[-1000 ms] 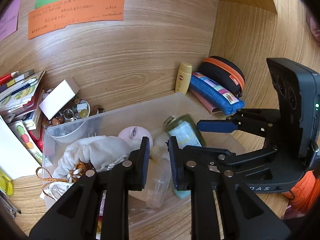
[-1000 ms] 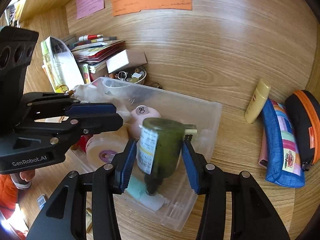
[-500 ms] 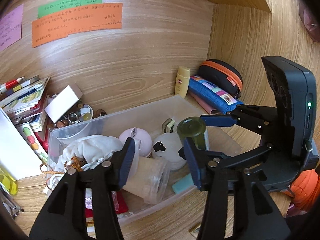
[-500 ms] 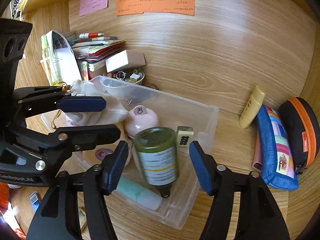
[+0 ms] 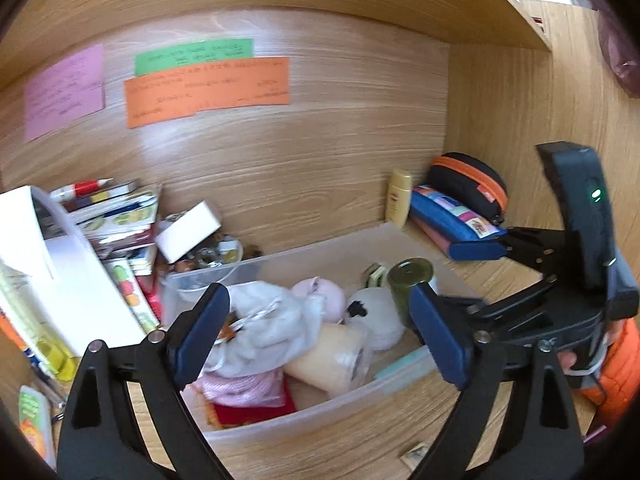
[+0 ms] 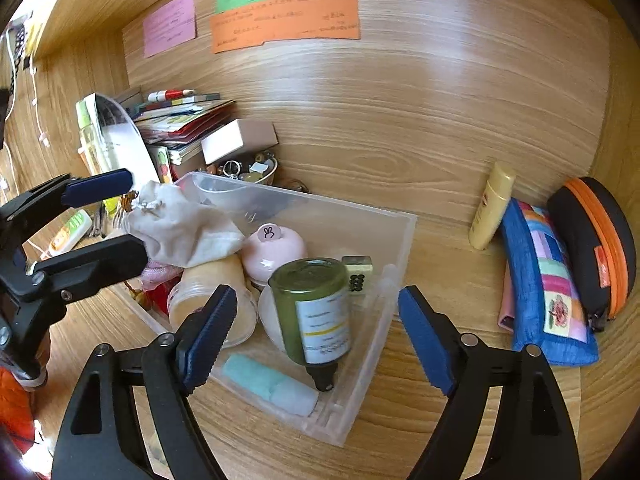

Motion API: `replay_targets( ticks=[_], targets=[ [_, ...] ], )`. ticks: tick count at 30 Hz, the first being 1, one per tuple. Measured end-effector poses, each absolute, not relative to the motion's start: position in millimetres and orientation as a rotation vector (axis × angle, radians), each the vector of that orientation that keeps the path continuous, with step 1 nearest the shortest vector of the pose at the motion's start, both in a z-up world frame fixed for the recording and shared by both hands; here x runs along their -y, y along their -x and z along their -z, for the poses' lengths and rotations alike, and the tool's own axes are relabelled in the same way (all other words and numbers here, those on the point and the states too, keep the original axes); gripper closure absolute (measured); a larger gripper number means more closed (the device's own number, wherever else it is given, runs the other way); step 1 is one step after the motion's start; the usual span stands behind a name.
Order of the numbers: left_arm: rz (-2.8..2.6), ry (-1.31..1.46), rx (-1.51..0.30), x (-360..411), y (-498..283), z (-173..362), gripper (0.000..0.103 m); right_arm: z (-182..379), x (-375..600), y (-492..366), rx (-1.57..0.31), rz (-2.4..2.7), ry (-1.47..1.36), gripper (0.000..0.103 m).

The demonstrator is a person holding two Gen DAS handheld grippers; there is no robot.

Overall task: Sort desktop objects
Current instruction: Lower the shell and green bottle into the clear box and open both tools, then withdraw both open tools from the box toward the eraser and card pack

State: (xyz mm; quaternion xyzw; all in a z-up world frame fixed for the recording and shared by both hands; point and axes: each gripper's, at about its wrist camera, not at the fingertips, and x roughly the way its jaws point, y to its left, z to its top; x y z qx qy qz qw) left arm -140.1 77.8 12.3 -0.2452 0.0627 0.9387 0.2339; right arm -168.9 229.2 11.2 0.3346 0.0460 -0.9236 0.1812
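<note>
Jaws of the right gripper (image 6: pixel 316 330) were spread wide with nothing held, at lower centre of the right wrist view, while the green bottle (image 6: pixel 314 310) was seen cap-down inside the clear bin (image 6: pixel 394 280), leaning among a pink jar (image 6: pixel 274 250), a tape roll (image 6: pixel 212 306) and a cloth bag (image 6: pixel 180 230). The left gripper (image 5: pixel 316 338) was likewise wide open and empty, low in the left wrist view over the bin's near end. The placing step was judged finished; next, another loose item, perhaps the yellow tube (image 6: pixel 492 210) at right, would need to be reached and grasped.
</note>
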Motion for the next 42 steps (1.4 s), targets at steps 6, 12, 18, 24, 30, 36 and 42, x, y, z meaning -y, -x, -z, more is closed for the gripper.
replay_targets(
  ticks=[6, 12, 18, 24, 30, 36, 42],
  targets=[
    [-2.603, 0.679, -0.151, -62.8, 126.0, -14.2, 0.004, -17.1, -237.1, 153.1, -0.137, 2.639, -0.935, 0.019],
    [-2.627, 0.651, -0.165, -55.7, 105.1, -14.8, 0.002, -15.8, -237.8, 132.0, -0.13, 2.652, -0.948, 0.018],
    [-2.598, 0.654, -0.151, -43.0, 81.6, -9.0, 0.001, -13.3, -227.3, 102.8, -0.153, 2.634, -0.942, 0.007],
    [-2.609, 0.68, -0.183, -33.1, 60.7, 3.5, 0.001, 1.3, -208.0, 75.0, -0.257, 2.599, -0.945, 0.006],
    [-2.562, 0.759, -0.13, -17.5, 43.8, 17.0, 0.001, 23.8, -187.5, 65.0, -0.302, 2.485, -1.015, 0.006],
    [-2.592, 0.808, -0.167, -10.2, 29.1, 31.6, 0.001, 39.9, -168.4, 62.9, -0.343, 2.438, -1.041, 0.008],
    [-2.585, 0.87, -0.184, -5.5, 22.0, 46.0, 0.001, 46.9, -157.8, 66.0, -0.372, 2.392, -1.079, 0.03]
  ],
)
